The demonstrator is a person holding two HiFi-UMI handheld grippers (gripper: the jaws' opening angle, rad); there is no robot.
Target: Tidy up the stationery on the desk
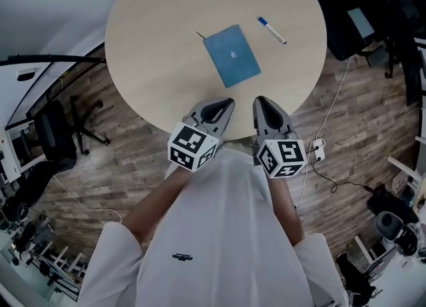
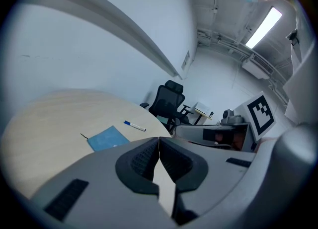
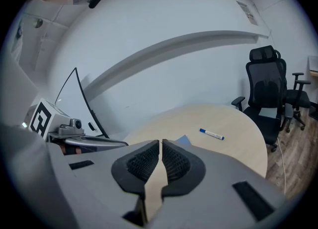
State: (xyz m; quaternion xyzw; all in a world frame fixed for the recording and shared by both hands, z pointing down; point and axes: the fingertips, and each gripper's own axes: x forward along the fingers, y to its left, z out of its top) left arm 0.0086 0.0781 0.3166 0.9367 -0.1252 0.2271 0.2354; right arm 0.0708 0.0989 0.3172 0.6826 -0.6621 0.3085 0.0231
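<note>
A blue notebook (image 1: 231, 55) lies flat near the middle of the round wooden table (image 1: 153, 39), with a thin dark string poking out at its far left corner. A white marker with a blue cap (image 1: 271, 30) lies to its right. The notebook (image 2: 108, 138) and marker (image 2: 134, 126) also show in the left gripper view, and the marker (image 3: 212, 134) in the right gripper view. My left gripper (image 1: 229, 103) and right gripper (image 1: 259, 101) hover side by side at the table's near edge. Both are shut and hold nothing.
A black office chair (image 3: 268, 96) stands beyond the table's right side. Another dark chair (image 1: 60, 136) sits on the wooden floor at the left. A white cable and power strip (image 1: 318, 149) lie on the floor at the right, with bags and gear (image 1: 363, 19) behind.
</note>
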